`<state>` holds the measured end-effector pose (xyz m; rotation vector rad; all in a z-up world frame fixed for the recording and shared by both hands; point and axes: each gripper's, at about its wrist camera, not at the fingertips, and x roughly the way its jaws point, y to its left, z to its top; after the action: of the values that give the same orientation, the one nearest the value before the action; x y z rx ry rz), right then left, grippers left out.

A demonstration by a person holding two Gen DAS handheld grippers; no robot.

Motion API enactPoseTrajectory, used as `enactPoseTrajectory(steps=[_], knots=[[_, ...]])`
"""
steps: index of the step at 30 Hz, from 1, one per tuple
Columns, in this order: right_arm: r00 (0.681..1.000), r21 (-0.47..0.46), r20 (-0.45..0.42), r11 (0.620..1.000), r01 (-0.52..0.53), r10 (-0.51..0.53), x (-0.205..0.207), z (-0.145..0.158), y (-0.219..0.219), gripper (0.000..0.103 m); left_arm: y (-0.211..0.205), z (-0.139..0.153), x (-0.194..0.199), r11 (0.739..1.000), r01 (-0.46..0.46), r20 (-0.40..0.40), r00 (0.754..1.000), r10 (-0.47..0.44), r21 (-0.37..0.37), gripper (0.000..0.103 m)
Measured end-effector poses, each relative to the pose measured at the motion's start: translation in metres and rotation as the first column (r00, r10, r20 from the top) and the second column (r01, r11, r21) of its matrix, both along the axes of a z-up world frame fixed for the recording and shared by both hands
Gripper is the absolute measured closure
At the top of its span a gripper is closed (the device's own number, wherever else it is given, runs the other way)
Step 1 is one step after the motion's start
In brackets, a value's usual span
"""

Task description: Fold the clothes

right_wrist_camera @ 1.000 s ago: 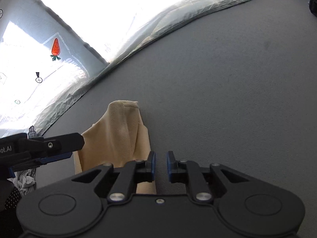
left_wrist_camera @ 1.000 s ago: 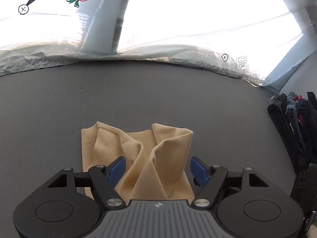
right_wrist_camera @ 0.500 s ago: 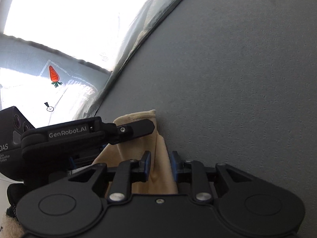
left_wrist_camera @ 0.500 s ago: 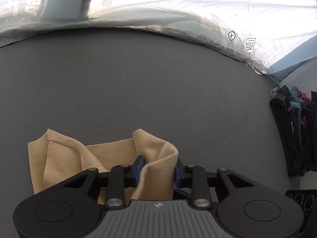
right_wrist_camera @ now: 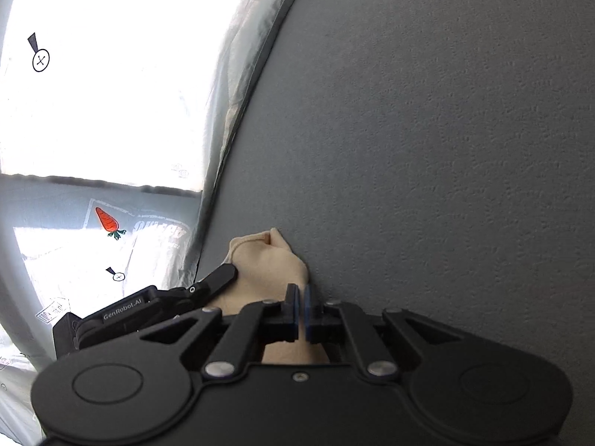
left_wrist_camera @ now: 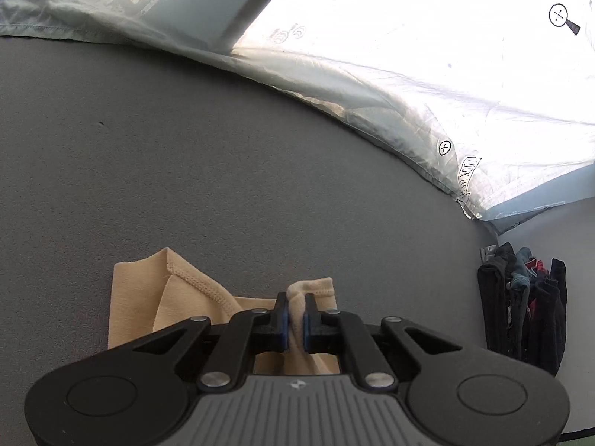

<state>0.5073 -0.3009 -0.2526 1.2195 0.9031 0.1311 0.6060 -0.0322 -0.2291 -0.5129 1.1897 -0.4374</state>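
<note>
1 tan garment (left_wrist_camera: 193, 297) bunched on grey worktop (left_wrist_camera: 223, 171) | left gripper (left_wrist_camera: 294, 321) jaws just closed, pinching a fold | right gripper (right_wrist_camera: 301, 312) jaws just closed, pinching the cloth edge | 1 dark clothes pile (left_wrist_camera: 520, 304) at right edge

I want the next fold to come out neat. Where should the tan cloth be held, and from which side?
Judging by its pose, hold the tan cloth by its near edge, coming from the near side. Its stitched hem lies far. The left gripper is shut on a raised ridge; the right gripper pinches the right edge.
</note>
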Motion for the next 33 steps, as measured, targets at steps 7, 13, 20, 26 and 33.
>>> enactPoseTrajectory(steps=[7, 13, 20, 26, 33], knots=[[0.996, -0.169, -0.031, 0.982, -0.083, 0.079, 0.012, 0.019, 0.008, 0.095, -0.011, 0.009, 0.006, 0.995, -0.008, 0.072, 0.997, 0.001, 0.104, 0.07], [0.995, -0.216, -0.032, 0.971, -0.099, 0.095, -0.007, 0.037, -0.007, 0.067, 0.005, 0.06, -0.012, 0.99, -0.043, 0.165, 0.986, 0.02, 0.135, 0.045], [0.99, -0.189, -0.061, 0.972, -0.139, 0.13, -0.072, 0.039, -0.011, 0.064, 0.032, 0.094, -0.1, 0.97, -0.093, 0.174, 0.983, 0.054, 0.224, 0.042], [0.983, -0.16, -0.102, 0.973, -0.165, 0.15, -0.15, 0.034, -0.003, 0.062, 0.063, 0.076, -0.213, 0.949, -0.112, 0.112, 0.99, 0.082, 0.294, 0.042], [0.974, -0.077, -0.126, 0.977, -0.2, 0.189, -0.212, 0.025, 0.01, 0.059, 0.089, 0.052, -0.318, 0.95, -0.115, 0.028, 0.993, 0.112, 0.292, 0.041]])
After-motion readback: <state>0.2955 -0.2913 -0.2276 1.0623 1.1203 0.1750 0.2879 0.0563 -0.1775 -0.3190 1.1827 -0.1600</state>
